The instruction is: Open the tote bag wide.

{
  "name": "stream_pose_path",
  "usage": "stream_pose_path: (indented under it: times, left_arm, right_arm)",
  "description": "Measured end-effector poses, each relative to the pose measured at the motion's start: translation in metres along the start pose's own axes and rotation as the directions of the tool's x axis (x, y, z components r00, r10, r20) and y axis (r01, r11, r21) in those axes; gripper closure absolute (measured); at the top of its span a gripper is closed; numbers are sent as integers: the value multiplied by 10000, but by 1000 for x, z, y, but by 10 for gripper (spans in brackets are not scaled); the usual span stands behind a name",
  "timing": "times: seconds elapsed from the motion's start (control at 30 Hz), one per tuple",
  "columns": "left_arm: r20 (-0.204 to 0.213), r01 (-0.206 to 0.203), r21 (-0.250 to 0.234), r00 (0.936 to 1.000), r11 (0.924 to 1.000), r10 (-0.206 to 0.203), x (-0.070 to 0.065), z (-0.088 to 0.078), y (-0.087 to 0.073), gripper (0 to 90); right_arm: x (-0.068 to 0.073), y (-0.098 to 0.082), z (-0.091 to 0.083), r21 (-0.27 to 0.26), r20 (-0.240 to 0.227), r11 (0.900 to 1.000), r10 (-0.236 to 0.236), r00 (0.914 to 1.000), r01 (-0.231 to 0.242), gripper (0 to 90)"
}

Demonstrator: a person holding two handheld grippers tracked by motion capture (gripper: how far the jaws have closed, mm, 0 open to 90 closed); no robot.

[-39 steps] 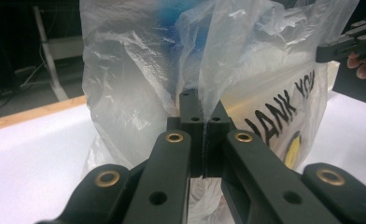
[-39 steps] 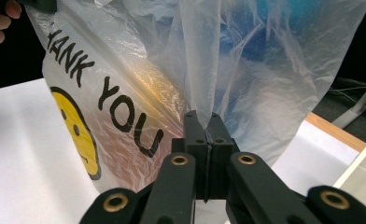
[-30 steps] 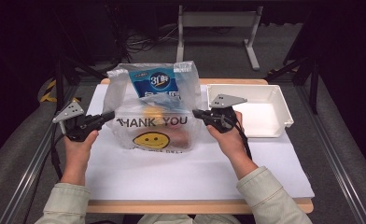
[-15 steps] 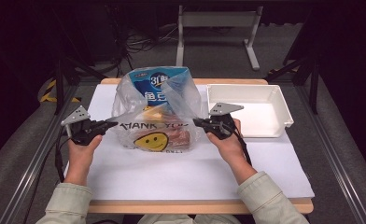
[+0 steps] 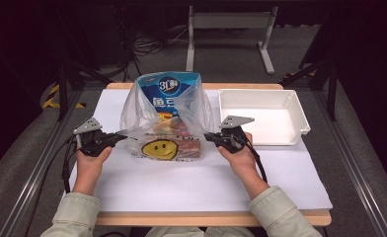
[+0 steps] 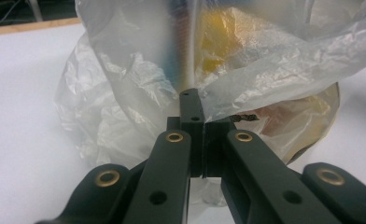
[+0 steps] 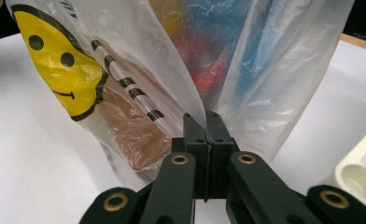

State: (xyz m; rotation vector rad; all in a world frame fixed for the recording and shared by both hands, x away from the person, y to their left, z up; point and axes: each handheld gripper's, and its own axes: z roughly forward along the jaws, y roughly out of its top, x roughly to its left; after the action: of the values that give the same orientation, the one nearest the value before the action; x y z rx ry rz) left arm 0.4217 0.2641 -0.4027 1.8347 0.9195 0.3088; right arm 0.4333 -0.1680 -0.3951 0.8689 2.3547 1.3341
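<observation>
While both tongs pinch film, the left tongs (image 5: pixel 124 134) and right tongs (image 5: pixel 207 137) hold opposite sides of the plastic bag (image 5: pixel 168 123), which sits mid-counter with a blue packet (image 5: pixel 169 91) upright inside. Step looks like spreading the mouth open. Next move needs the rim pulled apart gently without tearing. White tray (image 5: pixel 300 121) waits near the right edge, out of the way.

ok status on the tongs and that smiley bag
Left tongs shut on bag film, right tongs shut on its other side. Smiley bag on the white sheet, snacks inside. White tray beside, nothing blocking.
</observation>
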Motion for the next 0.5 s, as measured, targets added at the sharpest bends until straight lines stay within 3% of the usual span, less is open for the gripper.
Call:
stream_pose_path:
  times: [0.5]
  left_arm:
    - [-30,349,128,9994,9993,-349,6,9,-7,898]
  right_arm:
    - [-5,-10,14,394,-39,9988,293,9996,-291,900]
